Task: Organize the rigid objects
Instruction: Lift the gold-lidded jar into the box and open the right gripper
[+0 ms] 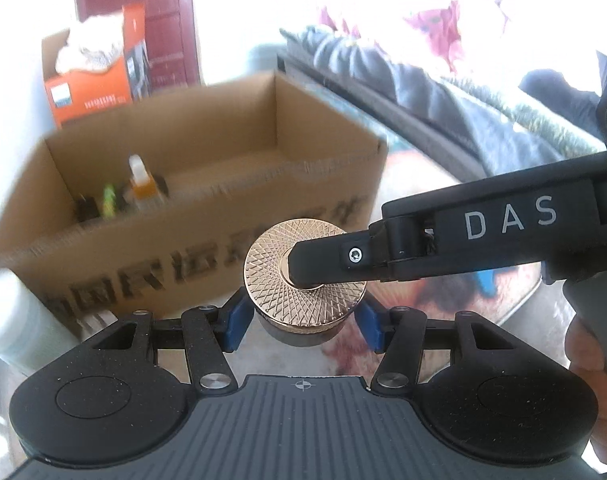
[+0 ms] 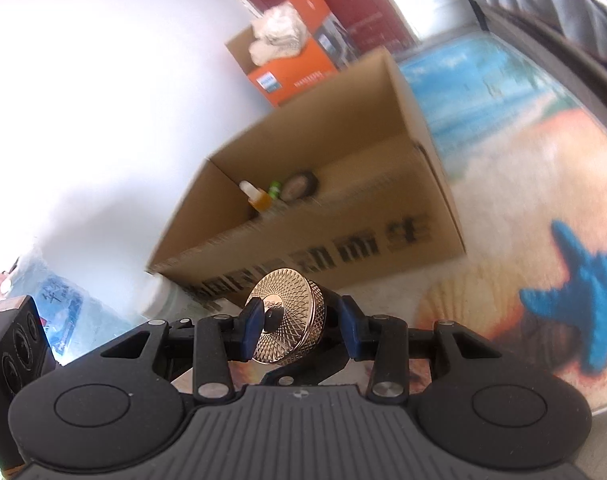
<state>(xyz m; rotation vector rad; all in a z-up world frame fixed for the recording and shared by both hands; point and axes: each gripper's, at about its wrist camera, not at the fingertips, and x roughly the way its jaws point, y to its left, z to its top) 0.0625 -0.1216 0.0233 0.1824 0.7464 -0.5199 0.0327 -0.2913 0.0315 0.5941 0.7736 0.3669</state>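
Gripping one gold-lidded jar (image 1: pixel 305 280) together, the left gripper (image 1: pixel 303 322) clamps its dark body from the sides while the right gripper (image 2: pixel 299 326) pinches it between lid top and base. The jar hangs above the beach-print mat (image 2: pixel 523 184), in front of the open cardboard box (image 1: pixel 207 216) holding small bottles (image 1: pixel 141 184).

Blur smears the black print on the cardboard box (image 1: pixel 207 216), so it can't be read. The small bottles (image 1: pixel 139 188) inside are too soft to identify. The right gripper's finger (image 1: pixel 323 260) covers the gold jar lid's (image 1: pixel 279 268) centre, and the jar body below sits mostly hidden.
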